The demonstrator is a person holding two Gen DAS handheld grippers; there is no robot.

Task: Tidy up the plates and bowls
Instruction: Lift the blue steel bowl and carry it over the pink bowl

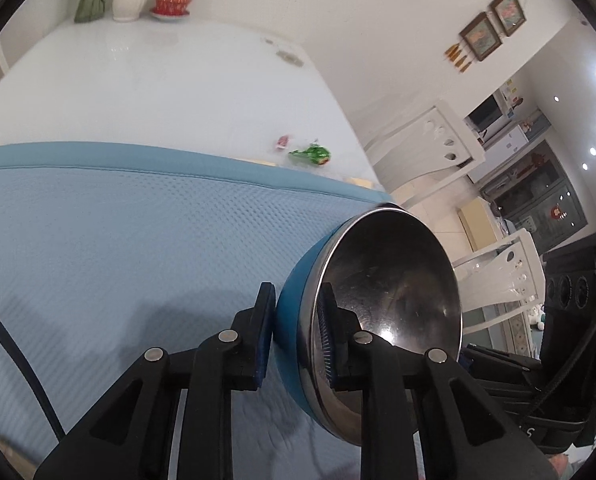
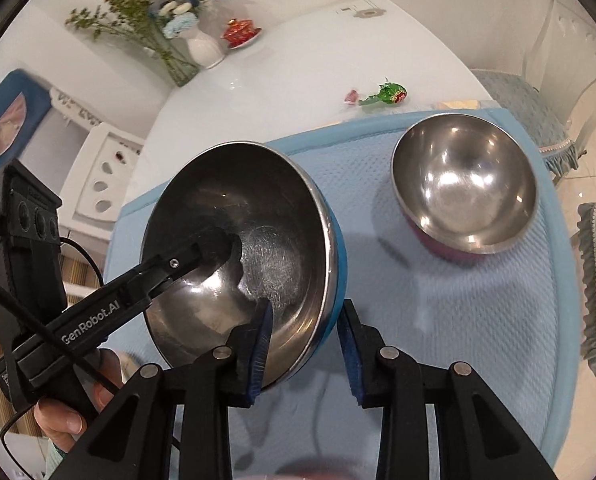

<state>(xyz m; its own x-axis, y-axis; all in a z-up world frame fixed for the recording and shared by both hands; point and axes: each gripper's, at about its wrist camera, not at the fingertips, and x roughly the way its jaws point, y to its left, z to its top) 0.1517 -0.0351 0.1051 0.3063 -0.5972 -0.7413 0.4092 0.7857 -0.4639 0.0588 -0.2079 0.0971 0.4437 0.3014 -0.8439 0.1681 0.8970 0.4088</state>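
Note:
A steel bowl with a blue outside [image 1: 390,280] is tilted and held just above the light blue mat [image 1: 98,240]. My left gripper [image 1: 298,340] is shut on its rim, one pad inside and one on the blue wall. In the right wrist view the same blue bowl [image 2: 258,240] is also clamped by my right gripper [image 2: 304,344] at its near rim, with the left gripper [image 2: 210,252] reaching in from the left. A second steel bowl with a pink outside [image 2: 464,188] stands upright on the mat [image 2: 478,320] to the right.
The mat lies on a white table [image 1: 158,80]. A vase of flowers [image 2: 204,50], a red lidded cup [image 2: 242,32] and candy wrappers [image 2: 390,94] are at the far side. A cushioned chair [image 2: 530,100] stands on the right. A hand [image 2: 62,420] grips the left gripper's handle.

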